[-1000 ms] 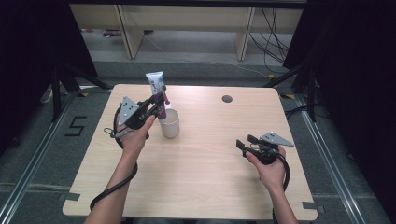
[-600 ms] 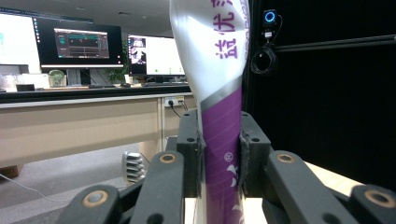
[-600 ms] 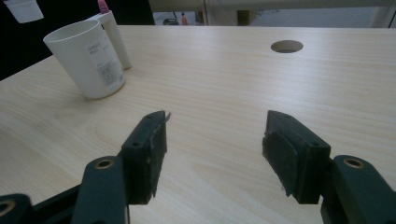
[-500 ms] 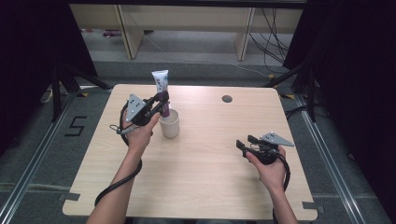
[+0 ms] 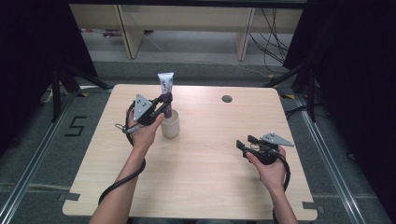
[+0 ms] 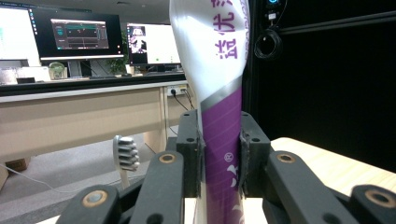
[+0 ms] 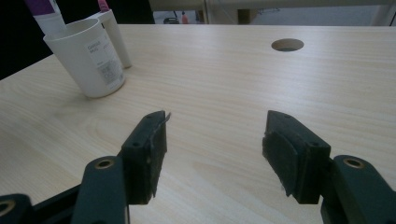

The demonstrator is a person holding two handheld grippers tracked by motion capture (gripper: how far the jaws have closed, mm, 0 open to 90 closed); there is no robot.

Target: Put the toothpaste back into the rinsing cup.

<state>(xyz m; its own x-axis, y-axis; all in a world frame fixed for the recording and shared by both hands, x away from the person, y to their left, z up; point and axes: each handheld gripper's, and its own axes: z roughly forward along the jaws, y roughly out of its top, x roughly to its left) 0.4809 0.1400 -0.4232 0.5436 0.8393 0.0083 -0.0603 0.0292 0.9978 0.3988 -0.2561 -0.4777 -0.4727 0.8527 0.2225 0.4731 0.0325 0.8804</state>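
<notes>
A white and purple toothpaste tube stands upright, with its lower end at the mouth of a white cup. My left gripper is shut on the tube's purple part, just above the cup. In the left gripper view the tube is pinched between both pads of the left gripper, and a toothbrush head stands upright to its left. My right gripper rests low over the table's right side, open with nothing between its fingers. In the right gripper view the right gripper faces the cup and the tube from a distance.
The wooden table has a round cable hole at its back right. A white upright item with a pink top stands right behind the cup. Desks with monitors lie beyond the table.
My left gripper has carried the tube a little to the right and lower, bringing it over the cup. The right gripper has stayed where it was.
</notes>
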